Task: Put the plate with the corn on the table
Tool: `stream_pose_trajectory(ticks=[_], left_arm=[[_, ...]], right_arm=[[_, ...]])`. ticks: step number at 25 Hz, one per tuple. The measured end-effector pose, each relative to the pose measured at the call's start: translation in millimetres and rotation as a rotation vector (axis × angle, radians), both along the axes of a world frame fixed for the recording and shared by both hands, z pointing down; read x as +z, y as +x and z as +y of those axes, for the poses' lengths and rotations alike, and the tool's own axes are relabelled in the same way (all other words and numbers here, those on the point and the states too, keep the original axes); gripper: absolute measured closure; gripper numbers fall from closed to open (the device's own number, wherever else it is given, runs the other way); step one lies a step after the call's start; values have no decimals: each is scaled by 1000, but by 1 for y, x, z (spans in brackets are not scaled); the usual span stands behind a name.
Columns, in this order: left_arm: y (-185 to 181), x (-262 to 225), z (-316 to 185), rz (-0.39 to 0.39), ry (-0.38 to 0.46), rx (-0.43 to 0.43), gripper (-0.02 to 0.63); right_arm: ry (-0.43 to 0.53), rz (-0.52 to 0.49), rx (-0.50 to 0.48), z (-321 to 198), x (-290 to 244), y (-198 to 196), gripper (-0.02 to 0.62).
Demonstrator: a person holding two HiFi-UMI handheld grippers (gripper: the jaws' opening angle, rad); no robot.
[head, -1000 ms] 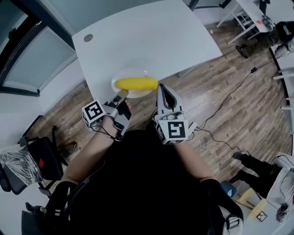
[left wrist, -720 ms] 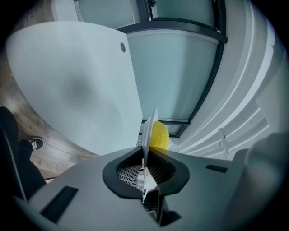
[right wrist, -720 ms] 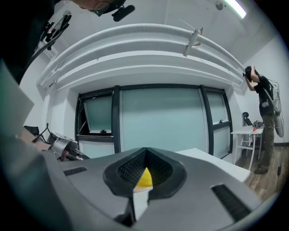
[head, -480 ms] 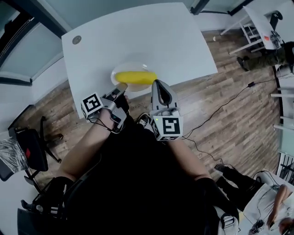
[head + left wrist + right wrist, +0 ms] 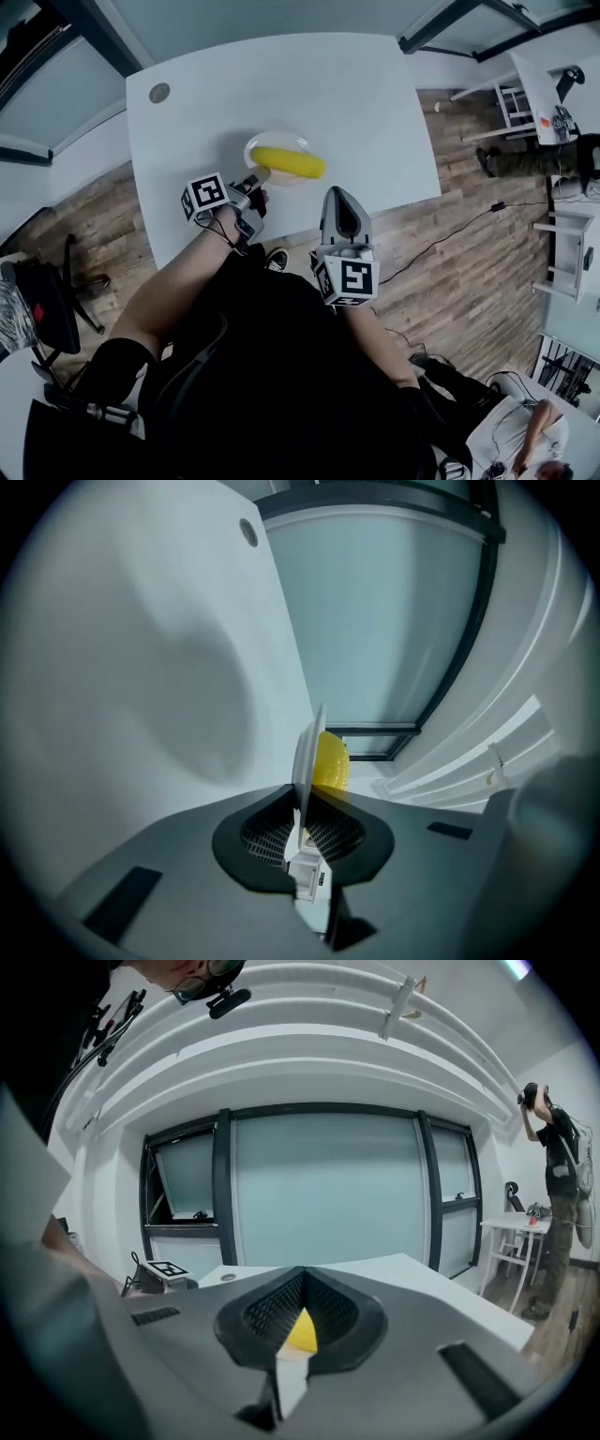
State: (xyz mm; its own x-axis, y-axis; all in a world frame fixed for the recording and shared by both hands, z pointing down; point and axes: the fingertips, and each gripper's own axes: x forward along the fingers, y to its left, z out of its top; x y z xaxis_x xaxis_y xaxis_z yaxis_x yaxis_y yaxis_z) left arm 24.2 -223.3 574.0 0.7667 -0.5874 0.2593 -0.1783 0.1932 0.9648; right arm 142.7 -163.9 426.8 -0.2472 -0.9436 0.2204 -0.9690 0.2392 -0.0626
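Head view: the plate [image 5: 266, 142] sits over the near part of the white desk [image 5: 281, 84], a little in from its near edge. The corn [image 5: 288, 162] lies on it with its long axis running left to right. The left gripper [image 5: 255, 178] reaches in from the near left and meets the plate's near-left rim. The right gripper [image 5: 337, 194] hangs near the desk's near edge, to the right of the plate and apart from it, so the left one is the nearer.

Left gripper view: the jaws are almost together, pinching the thin rim seen edge-on, with the corn just beyond. The plate seems to hang just clear of the desk, so the move left is downward.

Right gripper view: the jaws are together on nothing, the corn far ahead.
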Motion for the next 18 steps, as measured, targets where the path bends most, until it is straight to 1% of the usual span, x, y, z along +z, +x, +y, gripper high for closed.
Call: stream_pose_trajectory(ticks=[3, 7, 10, 14, 15, 18], left_arm=[[7, 16, -23, -8, -17, 18, 583], [11, 39, -46, -35, -64, 27, 583], [10, 52, -52, -65, -104, 21, 583], [7, 64, -50, -82, -148, 15, 583], [7, 67, -49, -98, -158, 28, 583], [6, 78, -40, -180, -191, 95, 581]], right_arm=[[-9, 8, 33, -9, 2, 5, 592], [-29, -3, 64, -15, 8, 9, 594], [-36, -8, 53, -18, 8, 9, 593], [-35, -12, 25, -26, 6, 17, 593], [-35, -13, 16, -28, 5, 20, 593], [-40, -22, -7, -32, 7, 24, 593]])
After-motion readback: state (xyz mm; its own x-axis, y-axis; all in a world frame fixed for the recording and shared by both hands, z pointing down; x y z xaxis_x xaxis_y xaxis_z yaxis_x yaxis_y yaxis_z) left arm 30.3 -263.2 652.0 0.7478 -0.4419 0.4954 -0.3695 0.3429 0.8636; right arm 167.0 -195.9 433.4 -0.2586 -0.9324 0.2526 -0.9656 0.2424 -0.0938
